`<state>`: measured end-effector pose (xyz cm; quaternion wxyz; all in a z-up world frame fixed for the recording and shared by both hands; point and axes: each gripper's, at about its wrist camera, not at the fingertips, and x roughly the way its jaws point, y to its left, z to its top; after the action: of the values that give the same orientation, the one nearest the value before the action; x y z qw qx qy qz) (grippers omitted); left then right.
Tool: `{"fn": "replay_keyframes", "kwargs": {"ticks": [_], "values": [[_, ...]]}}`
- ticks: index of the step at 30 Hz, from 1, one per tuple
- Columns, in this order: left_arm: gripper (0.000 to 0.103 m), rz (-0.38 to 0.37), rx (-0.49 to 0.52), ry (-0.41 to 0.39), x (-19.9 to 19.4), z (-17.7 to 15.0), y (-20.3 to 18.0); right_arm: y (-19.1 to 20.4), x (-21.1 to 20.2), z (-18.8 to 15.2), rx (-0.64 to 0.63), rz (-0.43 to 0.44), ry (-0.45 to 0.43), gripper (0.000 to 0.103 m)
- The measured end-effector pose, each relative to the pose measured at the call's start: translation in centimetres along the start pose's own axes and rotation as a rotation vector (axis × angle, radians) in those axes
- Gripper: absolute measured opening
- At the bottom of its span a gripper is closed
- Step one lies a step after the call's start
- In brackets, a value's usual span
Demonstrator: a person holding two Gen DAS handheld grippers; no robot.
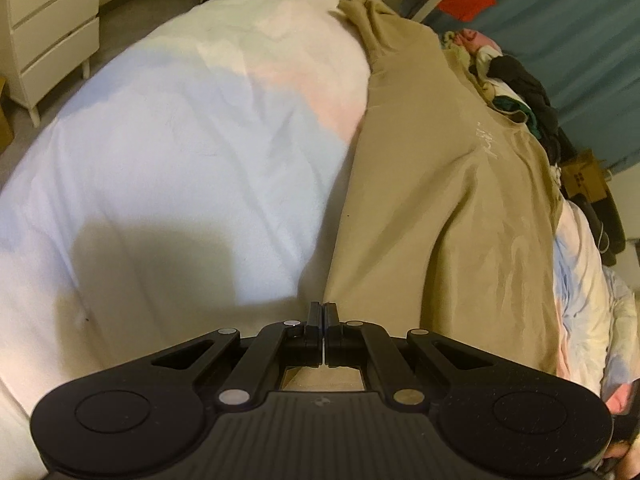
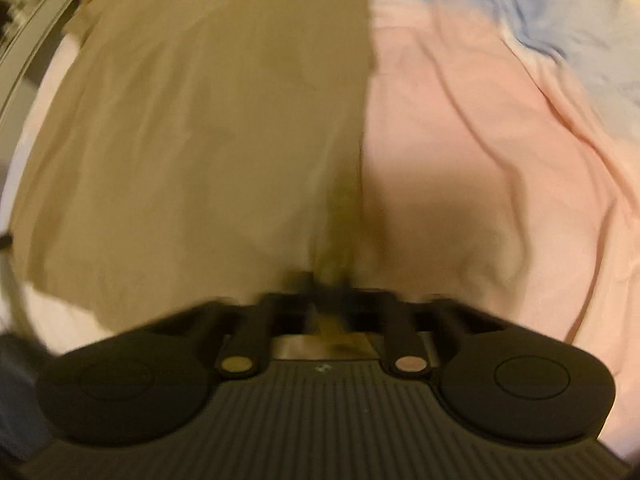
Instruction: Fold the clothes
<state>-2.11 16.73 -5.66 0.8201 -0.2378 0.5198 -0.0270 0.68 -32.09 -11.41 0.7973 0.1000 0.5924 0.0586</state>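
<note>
A tan sweatshirt [image 1: 448, 208] lies spread on the bed, its sleeve reaching toward the far end. It also shows in the right wrist view [image 2: 192, 128], blurred by motion. My left gripper [image 1: 322, 310] is shut, with the sweatshirt's near hem corner pinched between its fingertips. My right gripper [image 2: 332, 280] is shut on a bunched fold of the sweatshirt's edge, which runs back between its fingers.
The bed cover [image 1: 168, 152] is white, pale blue and pink, and it shows pink in the right wrist view [image 2: 480, 140]. A heap of other clothes [image 1: 516, 84] lies at the bed's far right. A white drawer unit [image 1: 48, 32] stands beyond the bed at left.
</note>
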Motion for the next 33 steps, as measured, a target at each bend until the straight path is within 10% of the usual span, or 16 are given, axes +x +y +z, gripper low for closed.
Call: {"fn": "replay_keyframes", "kwargs": {"ticks": [12, 16, 17, 20, 24, 33], "values": [[0.001, 0.047, 0.099, 0.033, 0.1, 0.3, 0.9, -0.8, -4.1, -1.9, -0.012, 0.039, -0.059, 0.008], [0.027, 0.054, 0.176, -0.033, -1.6, 0.5, 0.1, -1.5, -5.2, -1.8, 0.026, 0.053, -0.133, 0.010], [0.041, 0.072, 0.222, -0.069, -2.2, 0.5, -0.8, -1.7, -5.5, -1.7, 0.037, 0.070, -0.155, 0.014], [0.060, 0.096, 0.330, -0.183, -3.2, 0.1, -4.5, -2.4, -6.3, -1.2, 0.066, 0.128, -0.232, 0.070], [0.079, 0.010, 0.356, -0.291, -2.5, -0.4, -10.4, -2.6, -6.1, 1.7, 0.112, 0.202, -0.392, 0.075], [0.082, -0.180, 0.334, -0.328, 7.2, -0.3, -17.5, -5.7, -0.3, 15.4, 0.429, 0.218, -0.704, 0.076]]}}
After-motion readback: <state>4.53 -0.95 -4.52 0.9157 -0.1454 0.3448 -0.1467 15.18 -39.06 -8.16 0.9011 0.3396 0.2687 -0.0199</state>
